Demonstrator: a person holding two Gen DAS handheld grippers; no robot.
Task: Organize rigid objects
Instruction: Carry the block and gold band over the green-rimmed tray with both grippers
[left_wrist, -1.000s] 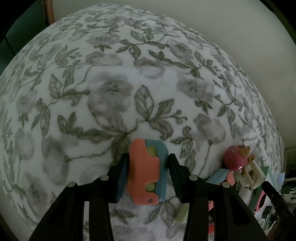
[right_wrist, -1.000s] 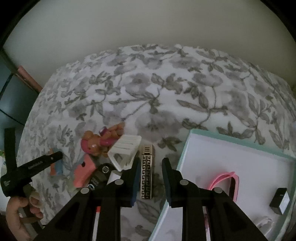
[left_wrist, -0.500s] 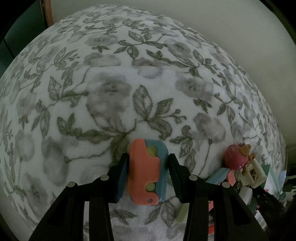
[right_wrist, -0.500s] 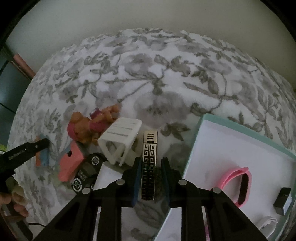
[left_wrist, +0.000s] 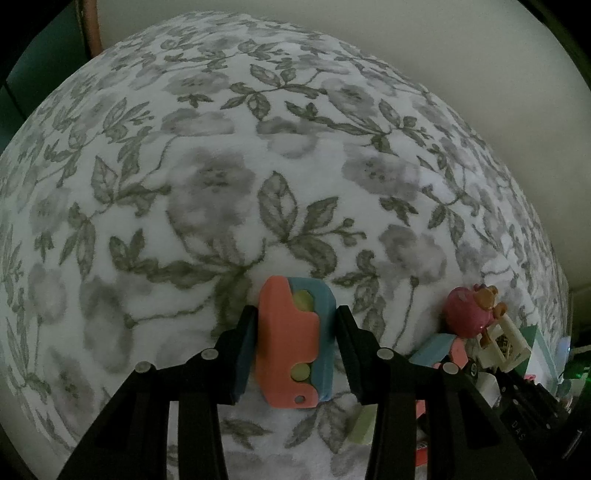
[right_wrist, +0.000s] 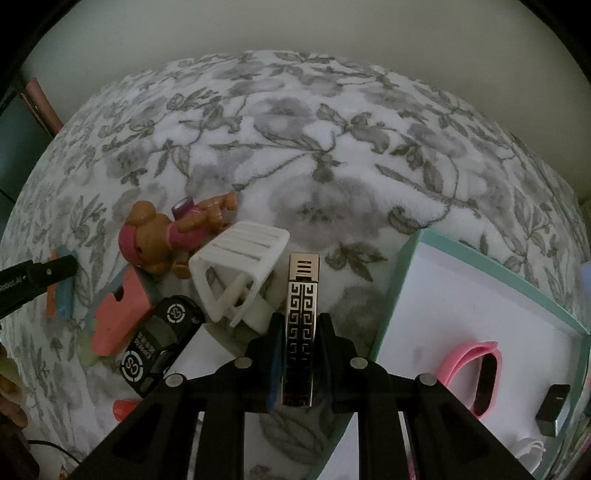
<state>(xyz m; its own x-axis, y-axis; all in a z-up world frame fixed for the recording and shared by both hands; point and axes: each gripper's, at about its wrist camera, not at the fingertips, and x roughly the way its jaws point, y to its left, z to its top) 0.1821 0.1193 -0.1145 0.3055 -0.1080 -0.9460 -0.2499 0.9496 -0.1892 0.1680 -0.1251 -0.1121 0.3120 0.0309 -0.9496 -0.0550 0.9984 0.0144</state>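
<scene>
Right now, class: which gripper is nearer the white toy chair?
Right. The right gripper grips the patterned metal bar beside the white toy chair; the left gripper is farther off, past the bear.

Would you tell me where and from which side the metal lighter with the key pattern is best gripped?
Grip the lighter across its two long narrow sides at the lower half, coming from above: it lies flat, and the white plastic stand crowds its upper left.
</scene>
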